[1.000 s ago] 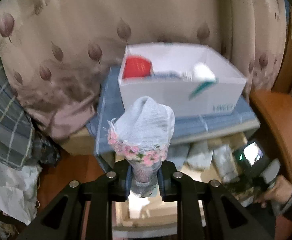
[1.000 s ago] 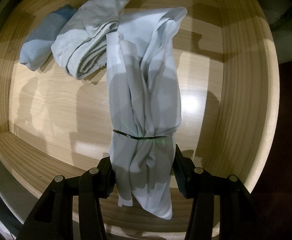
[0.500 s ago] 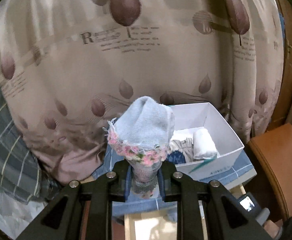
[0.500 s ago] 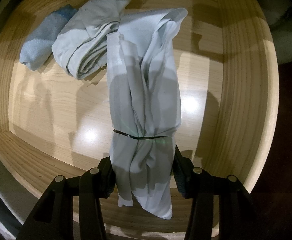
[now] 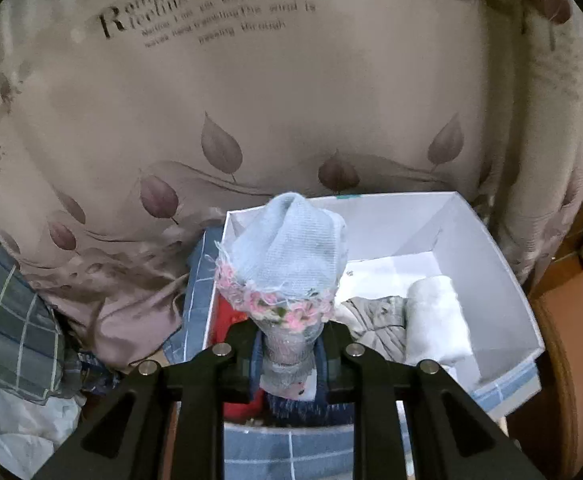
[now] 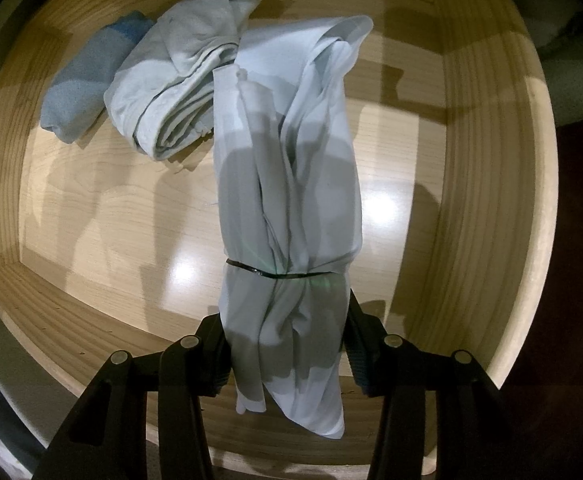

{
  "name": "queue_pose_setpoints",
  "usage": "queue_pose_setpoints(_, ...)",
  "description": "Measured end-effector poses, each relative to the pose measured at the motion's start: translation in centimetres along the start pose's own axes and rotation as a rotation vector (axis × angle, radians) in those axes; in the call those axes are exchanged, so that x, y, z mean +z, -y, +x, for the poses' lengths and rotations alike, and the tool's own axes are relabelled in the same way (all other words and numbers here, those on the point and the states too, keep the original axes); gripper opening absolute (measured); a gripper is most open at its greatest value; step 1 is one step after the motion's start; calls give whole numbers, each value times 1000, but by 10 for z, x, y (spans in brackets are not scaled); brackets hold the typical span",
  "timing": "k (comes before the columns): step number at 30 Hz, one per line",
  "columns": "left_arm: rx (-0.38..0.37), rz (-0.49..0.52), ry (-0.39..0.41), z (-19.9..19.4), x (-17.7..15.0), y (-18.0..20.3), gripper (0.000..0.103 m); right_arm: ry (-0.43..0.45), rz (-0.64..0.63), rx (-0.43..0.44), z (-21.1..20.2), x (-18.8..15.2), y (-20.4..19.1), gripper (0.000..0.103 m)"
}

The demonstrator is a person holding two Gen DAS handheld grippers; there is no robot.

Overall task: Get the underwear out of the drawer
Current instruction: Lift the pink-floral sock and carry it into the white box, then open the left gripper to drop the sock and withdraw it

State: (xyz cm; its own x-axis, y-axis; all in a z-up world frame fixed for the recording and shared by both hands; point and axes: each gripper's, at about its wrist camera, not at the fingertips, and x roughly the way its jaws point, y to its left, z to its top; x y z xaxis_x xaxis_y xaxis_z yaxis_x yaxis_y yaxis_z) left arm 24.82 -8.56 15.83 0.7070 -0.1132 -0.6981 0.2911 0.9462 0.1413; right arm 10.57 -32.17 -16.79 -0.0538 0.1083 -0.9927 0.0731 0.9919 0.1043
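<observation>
My left gripper (image 5: 287, 354) is shut on a light blue underwear with pink floral lace trim (image 5: 287, 256), held over the near left part of a white box (image 5: 491, 240). My right gripper (image 6: 285, 344) is shut on a long pale grey-white rolled underwear bound with a black band (image 6: 287, 184), held above the floor of the open wooden drawer (image 6: 483, 160). A folded pale grey garment (image 6: 175, 80) and a blue folded garment (image 6: 87, 80) lie in the drawer's far left part.
The white box holds a red item (image 5: 223, 320), a beige crumpled cloth (image 5: 375, 320) and a white roll (image 5: 437, 320), and stands on a blue checked cloth (image 5: 199, 276). A leaf-print curtain (image 5: 291, 100) hangs behind. A plaid fabric (image 5: 7, 300) lies left; wooden furniture (image 5: 579, 340) stands right.
The left gripper has lifted and moved forward with the blue underwear until it is over the white box. The right gripper and its roll have barely moved.
</observation>
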Motion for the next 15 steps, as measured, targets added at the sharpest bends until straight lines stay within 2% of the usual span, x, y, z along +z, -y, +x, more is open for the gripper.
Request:
queue_pose_setpoints(7, 19, 36, -89, 48, -8, 15, 21, 0, -1, 1, -1, 0, 1, 44)
queue_pose_setpoints(15, 31, 56, -115, 68, -19, 22, 24, -1, -2, 3, 0, 0, 2, 44)
